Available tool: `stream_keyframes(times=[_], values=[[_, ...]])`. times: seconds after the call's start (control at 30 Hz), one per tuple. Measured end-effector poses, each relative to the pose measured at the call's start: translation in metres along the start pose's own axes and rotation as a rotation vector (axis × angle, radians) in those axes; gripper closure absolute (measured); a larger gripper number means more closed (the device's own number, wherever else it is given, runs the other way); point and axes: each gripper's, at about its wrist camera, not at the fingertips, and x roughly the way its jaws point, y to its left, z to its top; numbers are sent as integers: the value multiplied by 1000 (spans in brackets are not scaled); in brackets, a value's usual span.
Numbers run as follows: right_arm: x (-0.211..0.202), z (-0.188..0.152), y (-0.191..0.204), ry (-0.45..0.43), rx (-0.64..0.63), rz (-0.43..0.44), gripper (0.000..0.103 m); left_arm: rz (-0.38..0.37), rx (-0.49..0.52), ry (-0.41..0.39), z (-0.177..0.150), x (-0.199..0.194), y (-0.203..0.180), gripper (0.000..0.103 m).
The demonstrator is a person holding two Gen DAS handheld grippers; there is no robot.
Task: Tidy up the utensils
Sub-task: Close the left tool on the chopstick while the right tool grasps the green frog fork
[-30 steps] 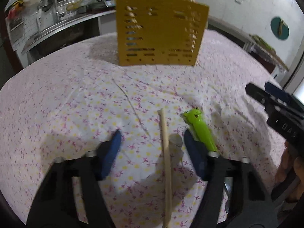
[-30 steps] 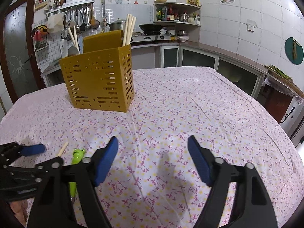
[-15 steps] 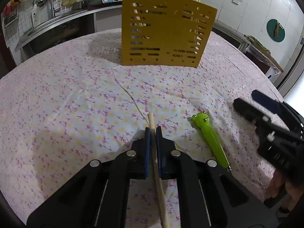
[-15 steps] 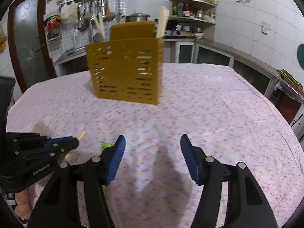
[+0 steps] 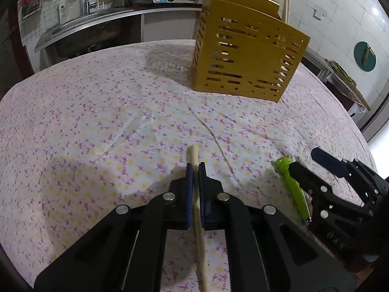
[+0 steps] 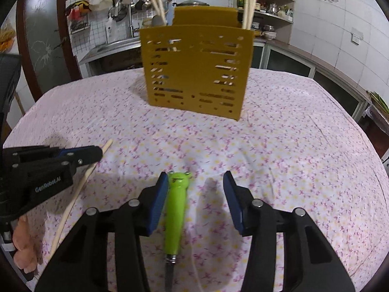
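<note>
Left tongs (image 5: 194,170) clamped tight on a wooden chopstick (image 5: 199,221), blue pads pinching it near its far end; short tip sticks out toward 12 o'clock, long end trails back to 6 under the tongs body. In the right wrist view the chopstick runs on a diagonal from 7 to 1 o'clock, its tip poking past the closed left tongs at 9 o'clock.

Right tongs (image 6: 195,194) partly open and closing, not gripping yet. Green frog-handled utensil (image 6: 176,209) lies on the bench (image 6: 291,146) between the pads: frog head at 12, metal end pointing to 6. It sits just beside the left-hand pad, possibly touching it; clear gap to the right-hand pad. In the left wrist view the same utensil sits at 3 o'clock, partly behind the right tongs.

Yellow slotted utensil caddy (image 6: 194,73) stands upright on the floral bench cloth at 12 o'clock in the right wrist view, 1 o'clock in the left one, well apart from both tongs. Chopsticks (image 6: 249,8) and other handles already stand in it, in both left and right compartments.

Fingers (image 6: 24,250) of the person holding the left tongs show at 8 o'clock in the right wrist view.
</note>
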Motion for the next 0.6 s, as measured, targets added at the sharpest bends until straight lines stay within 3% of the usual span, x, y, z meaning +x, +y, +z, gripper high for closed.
stream_keyframes(times=[0.27,0.47,0.6], values=[[20,-1,-1,89,26,5,76,0,-3,17,-2,2,4,99],[26,7,-5,129,52,25,83,1,3,20,-3,4,0,99],[20,9,-17,134,101,83,84,-14,-7,11,-2,-2,-2,99]])
